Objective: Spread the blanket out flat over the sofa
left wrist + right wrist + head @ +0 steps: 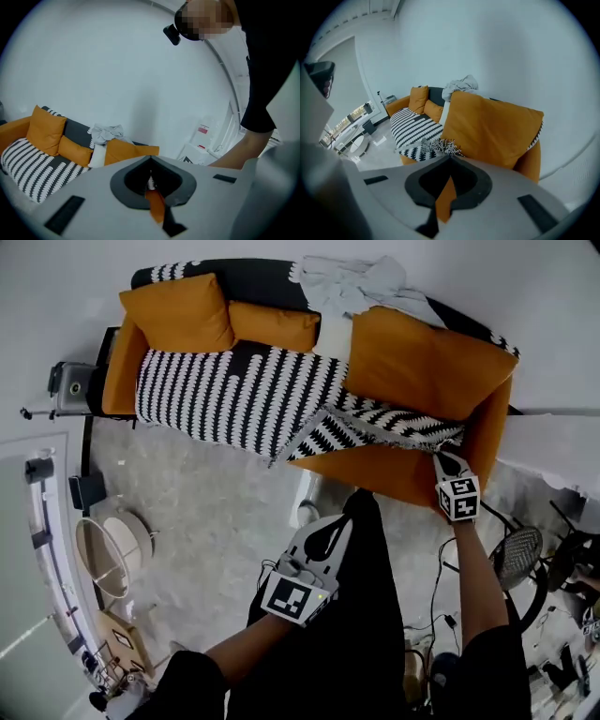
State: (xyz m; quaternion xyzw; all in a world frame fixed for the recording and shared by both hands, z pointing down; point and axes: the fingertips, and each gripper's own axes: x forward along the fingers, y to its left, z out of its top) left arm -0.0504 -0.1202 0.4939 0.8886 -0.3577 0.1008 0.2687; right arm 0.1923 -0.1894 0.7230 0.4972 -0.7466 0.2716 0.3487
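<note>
Two grippers, both with jaws together: right gripper (pixel 442 458) clamps the striped blanket's (pixel 234 390) fringe at the sofa's (pixel 394 476) near right; left gripper (pixel 327 527) holds nothing. Far off, a red label (pixel 202 130) is too small to read.

The sofa (pixel 412 362) is covered in plain, matt orange cloth. The blanket (pixel 234 390) looks like a soft knit in black and white with a frayed fringe. A crumpled grey cloth (pixel 347 282) looks thin and limp. The floor (pixel 216 512) is mottled grey stone with a slight sheen. The left gripper (pixel 326 529) and right gripper (pixel 444 457) have smooth, matt grey plastic shells. The wall (pixel 117 70) is smooth and matt white.
</note>
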